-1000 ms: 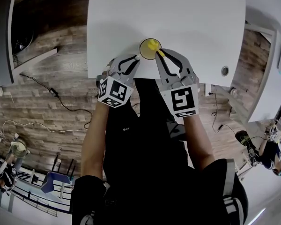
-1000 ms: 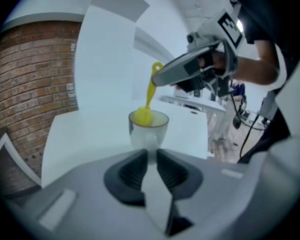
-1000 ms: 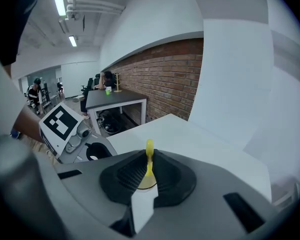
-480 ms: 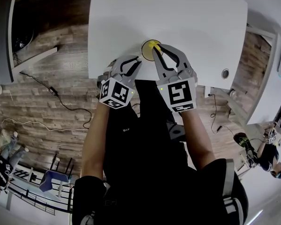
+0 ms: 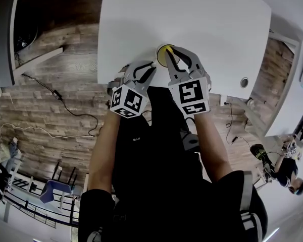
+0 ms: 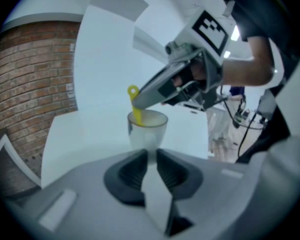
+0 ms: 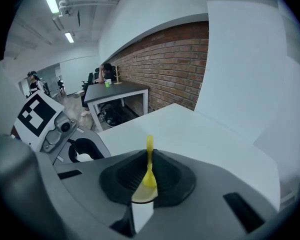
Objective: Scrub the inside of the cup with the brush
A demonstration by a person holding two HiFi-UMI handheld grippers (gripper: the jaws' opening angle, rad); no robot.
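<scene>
A translucent cup (image 6: 148, 129) with a yellow-looking inside (image 5: 164, 55) stands on the white table (image 5: 202, 19) close to its near edge. My left gripper (image 5: 152, 64) reaches it from the left, and its pads (image 6: 135, 169) are shut on the cup's wall. From the right, my right gripper (image 5: 169, 51) leans over the rim, shut on the thin yellow brush handle (image 7: 149, 161). In the left gripper view the brush (image 6: 135, 108) dips into the cup below the right gripper (image 6: 190, 81). Its head is hidden inside the cup.
The table's near edge runs just under both grippers, with the person's body right behind it. A round cable hole (image 5: 244, 82) sits at the table's right corner. Wooden floor with cables (image 5: 65, 112) lies to the left. A brick wall (image 7: 175, 64) and a dark desk (image 7: 117, 91) stand farther off.
My right gripper has moved left over the cup, so it now covers more of the opening and of the brush. The left gripper has kept its hold on the cup.
</scene>
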